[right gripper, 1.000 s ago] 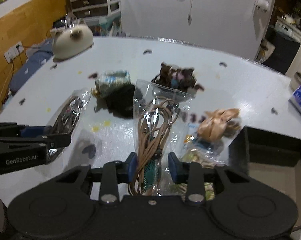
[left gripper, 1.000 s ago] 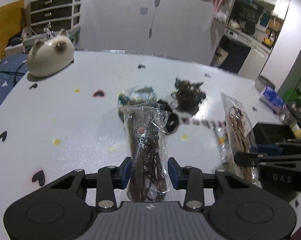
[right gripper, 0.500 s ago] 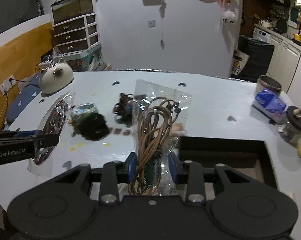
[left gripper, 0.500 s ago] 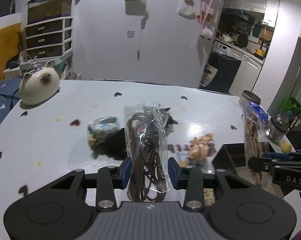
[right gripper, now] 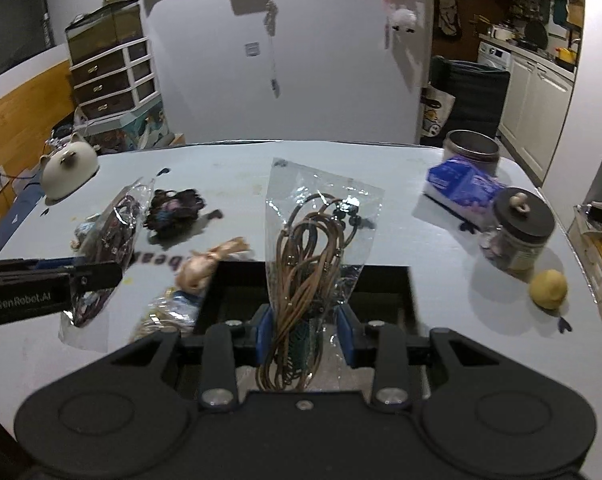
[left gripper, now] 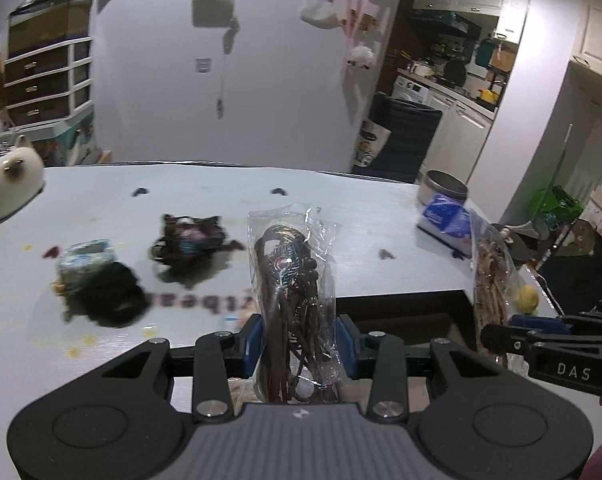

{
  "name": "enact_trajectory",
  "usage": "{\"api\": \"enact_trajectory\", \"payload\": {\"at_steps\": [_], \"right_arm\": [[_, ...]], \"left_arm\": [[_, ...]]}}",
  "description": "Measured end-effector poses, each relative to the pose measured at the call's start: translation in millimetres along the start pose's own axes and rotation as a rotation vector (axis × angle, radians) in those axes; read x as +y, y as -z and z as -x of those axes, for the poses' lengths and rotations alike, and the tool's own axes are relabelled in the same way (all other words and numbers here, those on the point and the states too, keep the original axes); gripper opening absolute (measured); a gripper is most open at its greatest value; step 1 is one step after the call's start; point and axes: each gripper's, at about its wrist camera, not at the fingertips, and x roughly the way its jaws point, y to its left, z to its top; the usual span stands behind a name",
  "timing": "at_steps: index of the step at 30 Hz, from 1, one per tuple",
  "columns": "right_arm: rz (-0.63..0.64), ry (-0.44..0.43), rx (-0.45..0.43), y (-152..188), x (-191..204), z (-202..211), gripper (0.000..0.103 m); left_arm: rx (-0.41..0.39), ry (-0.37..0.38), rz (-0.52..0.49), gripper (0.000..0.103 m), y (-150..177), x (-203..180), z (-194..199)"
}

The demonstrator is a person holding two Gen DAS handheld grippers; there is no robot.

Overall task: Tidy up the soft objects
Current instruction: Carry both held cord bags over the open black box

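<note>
While the left gripper pinches a bag of dark cords above the table, the right gripper pinches a bag of tan cords over the black box.

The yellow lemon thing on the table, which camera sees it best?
The right wrist view. There the lemon sits in the open on the white table, beside the dark-lidded jar. In the left wrist view the lemon is only a small yellow blob at the table edge, partly behind the bag of tan cords.
</note>
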Motion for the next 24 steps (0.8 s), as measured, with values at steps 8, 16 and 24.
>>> {"api": "enact_trajectory", "payload": {"at_steps": [8, 16, 24], "right_arm": [[0.017, -0.053, 0.056, 2.8, -36.8, -11.1, 0.035], [0.049, -0.114, 0.187, 7.8, -51.3, -34.9, 0.035], [0.039, -0.113, 0.292, 12.3, -64.2, -57.7, 0.042]], "left_arm": [[0.043, 0.063, 0.044, 0.041, 0.5, -46.8, -27.2], [0.191, 0.126, 0.143, 0.041, 12.2, -65.7, -62.9], [0.300, 0.139, 0.238, 0.041, 25.6, -70.0, -86.0]]}}
